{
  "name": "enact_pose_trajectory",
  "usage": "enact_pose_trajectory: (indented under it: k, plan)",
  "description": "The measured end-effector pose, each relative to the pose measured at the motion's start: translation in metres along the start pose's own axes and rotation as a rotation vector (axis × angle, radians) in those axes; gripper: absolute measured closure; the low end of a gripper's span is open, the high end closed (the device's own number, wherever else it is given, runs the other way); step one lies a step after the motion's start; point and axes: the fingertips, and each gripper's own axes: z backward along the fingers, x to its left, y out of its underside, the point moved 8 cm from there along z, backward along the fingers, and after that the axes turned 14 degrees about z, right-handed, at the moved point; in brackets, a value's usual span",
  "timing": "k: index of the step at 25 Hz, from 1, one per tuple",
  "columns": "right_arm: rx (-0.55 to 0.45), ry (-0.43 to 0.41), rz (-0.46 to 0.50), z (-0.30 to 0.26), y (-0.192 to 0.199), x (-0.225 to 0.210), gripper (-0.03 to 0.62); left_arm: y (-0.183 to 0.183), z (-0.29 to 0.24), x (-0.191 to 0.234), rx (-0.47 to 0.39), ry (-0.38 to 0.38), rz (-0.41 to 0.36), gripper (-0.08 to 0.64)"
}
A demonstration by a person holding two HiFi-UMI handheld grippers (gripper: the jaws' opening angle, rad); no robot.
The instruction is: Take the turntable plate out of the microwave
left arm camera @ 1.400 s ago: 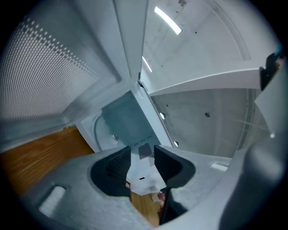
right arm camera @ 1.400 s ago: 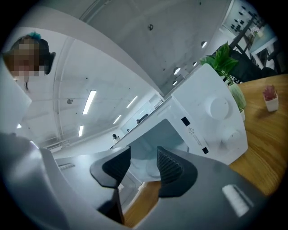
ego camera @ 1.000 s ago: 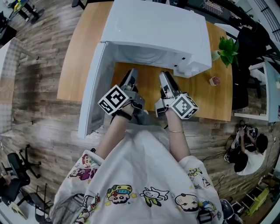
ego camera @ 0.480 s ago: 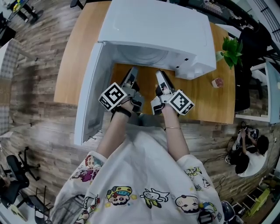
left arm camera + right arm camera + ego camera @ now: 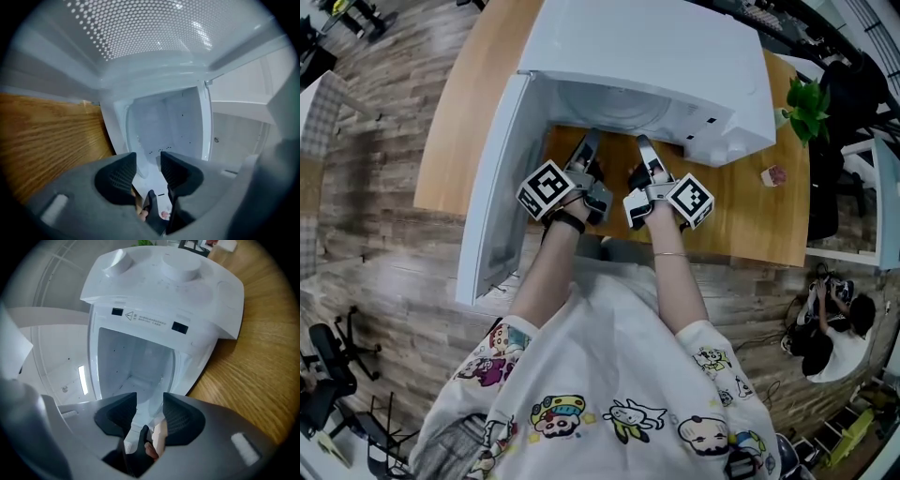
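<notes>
A white microwave (image 5: 656,47) stands on a wooden table (image 5: 473,103) with its door (image 5: 492,187) swung open to the left. The clear glass turntable plate (image 5: 614,105) lies on the cavity floor; its curved rim shows in the left gripper view (image 5: 134,138) and the right gripper view (image 5: 165,376). My left gripper (image 5: 586,142) (image 5: 148,161) and right gripper (image 5: 644,143) (image 5: 150,401) are side by side at the mouth of the cavity, pointing in. Both are open with nothing between the jaws. The right jaws have just opened slightly further.
The control panel with two knobs (image 5: 154,263) is on the microwave's right side. A small potted plant (image 5: 806,108) and a small pink object (image 5: 772,175) sit on the table to the right. A person (image 5: 830,314) sits on the floor at far right.
Both grippers have moved forward to the mouth of the microwave and drawn closer together. The right one has rolled.
</notes>
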Motion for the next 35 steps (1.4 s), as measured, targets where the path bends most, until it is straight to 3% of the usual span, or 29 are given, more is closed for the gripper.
enact_pose_trajectory:
  k: [17,35]
  plan:
    - [-0.020,0.002,-0.206,-0.017,0.010,-0.032,0.385,-0.010,-0.022,0.019,0.002,0.001,0.060,0.401]
    - [-0.046,-0.052,-0.342,-0.035,0.016,-0.029,0.368,-0.013,-0.033,0.021,0.001,0.004,0.100,0.383]
